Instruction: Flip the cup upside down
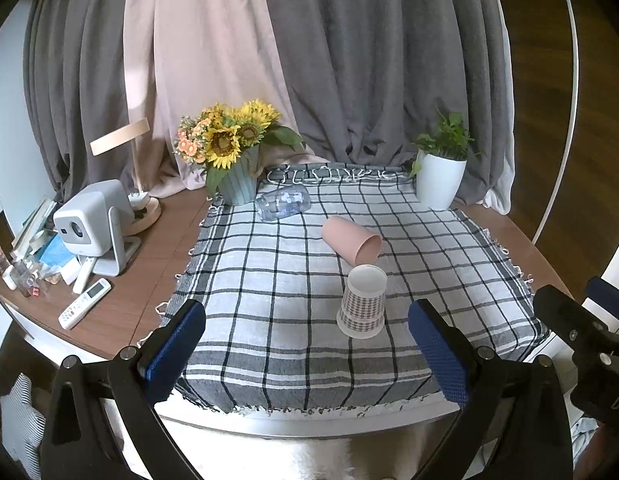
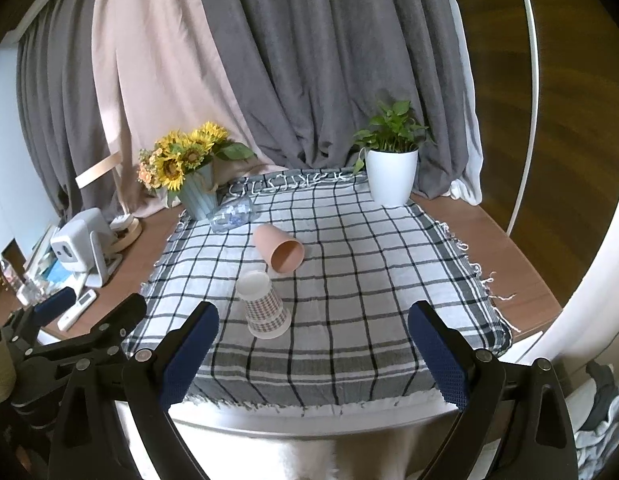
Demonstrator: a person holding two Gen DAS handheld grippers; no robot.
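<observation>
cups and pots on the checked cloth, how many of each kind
Paper cup, patterned, standing upside down: 1
Pink cup, lying on its side: 1
Clear cup, lying on its side: 1
Teal flower pot with sunflowers: 1
White pot with a green plant: 1
Total: 5 (3 cups, 2 pots)

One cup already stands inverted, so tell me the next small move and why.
Probably bring the open right gripper forward toward the pink cup, which lies on its side on the checked cloth, mouth toward the camera. The patterned paper cup already stands mouth-down.
</observation>
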